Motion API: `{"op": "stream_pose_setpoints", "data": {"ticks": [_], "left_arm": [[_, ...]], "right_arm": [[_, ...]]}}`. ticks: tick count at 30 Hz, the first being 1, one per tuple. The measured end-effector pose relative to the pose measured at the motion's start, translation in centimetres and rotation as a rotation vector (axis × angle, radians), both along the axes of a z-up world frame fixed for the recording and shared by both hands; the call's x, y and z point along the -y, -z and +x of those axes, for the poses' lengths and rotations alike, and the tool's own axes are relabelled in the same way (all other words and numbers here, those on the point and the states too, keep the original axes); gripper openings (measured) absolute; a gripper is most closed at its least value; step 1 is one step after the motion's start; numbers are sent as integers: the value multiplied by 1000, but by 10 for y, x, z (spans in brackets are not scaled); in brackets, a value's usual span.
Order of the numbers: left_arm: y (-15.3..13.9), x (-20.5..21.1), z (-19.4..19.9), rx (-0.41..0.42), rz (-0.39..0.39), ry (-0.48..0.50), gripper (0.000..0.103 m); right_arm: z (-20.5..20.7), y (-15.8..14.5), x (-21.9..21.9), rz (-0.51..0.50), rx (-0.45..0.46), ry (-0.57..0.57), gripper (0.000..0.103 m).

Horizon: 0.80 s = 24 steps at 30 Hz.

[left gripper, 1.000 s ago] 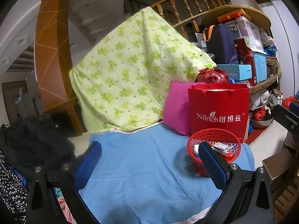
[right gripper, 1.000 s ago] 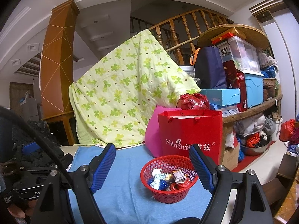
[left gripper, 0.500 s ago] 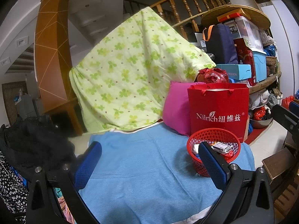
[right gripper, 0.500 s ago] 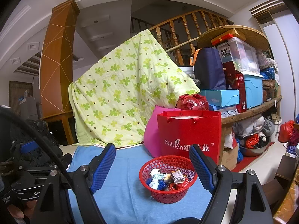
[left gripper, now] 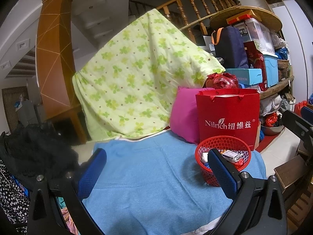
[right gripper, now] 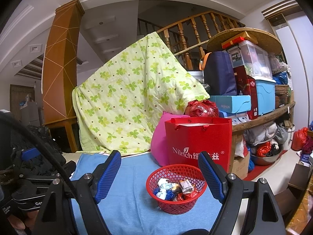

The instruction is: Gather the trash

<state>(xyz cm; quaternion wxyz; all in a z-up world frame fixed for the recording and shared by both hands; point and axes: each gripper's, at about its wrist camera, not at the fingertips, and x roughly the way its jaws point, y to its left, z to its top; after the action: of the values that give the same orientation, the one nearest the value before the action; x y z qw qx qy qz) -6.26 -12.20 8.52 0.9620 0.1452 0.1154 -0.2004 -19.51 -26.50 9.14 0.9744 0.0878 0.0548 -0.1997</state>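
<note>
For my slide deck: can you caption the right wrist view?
Open right gripper faces a red mesh basket of crumpled wrappers on a blue cloth.

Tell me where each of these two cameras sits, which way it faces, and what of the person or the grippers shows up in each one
Left wrist: on the left gripper, looking slightly down across the blue cloth; its open blue fingers show, the red basket behind the right-hand one.
Right wrist: on the right gripper, facing the same way; open fingers frame the basket; the left gripper's body and a fingertip show at left.
Shared: basket, cloth, red bag, green quilt.
</note>
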Motion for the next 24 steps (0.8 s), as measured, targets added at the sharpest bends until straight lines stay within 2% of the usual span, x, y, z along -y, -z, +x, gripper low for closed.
{"op": "stream_pose_setpoints", "data": {"ticks": [16,24], "left_arm": [[-2,3,-3,3,0,3,102],[-7,4,-7,16,-3,13,102]], "right_arm": [[-1,0,1,-2,3,2,84],[-2,-11,5,-7,10,6,85]]}}
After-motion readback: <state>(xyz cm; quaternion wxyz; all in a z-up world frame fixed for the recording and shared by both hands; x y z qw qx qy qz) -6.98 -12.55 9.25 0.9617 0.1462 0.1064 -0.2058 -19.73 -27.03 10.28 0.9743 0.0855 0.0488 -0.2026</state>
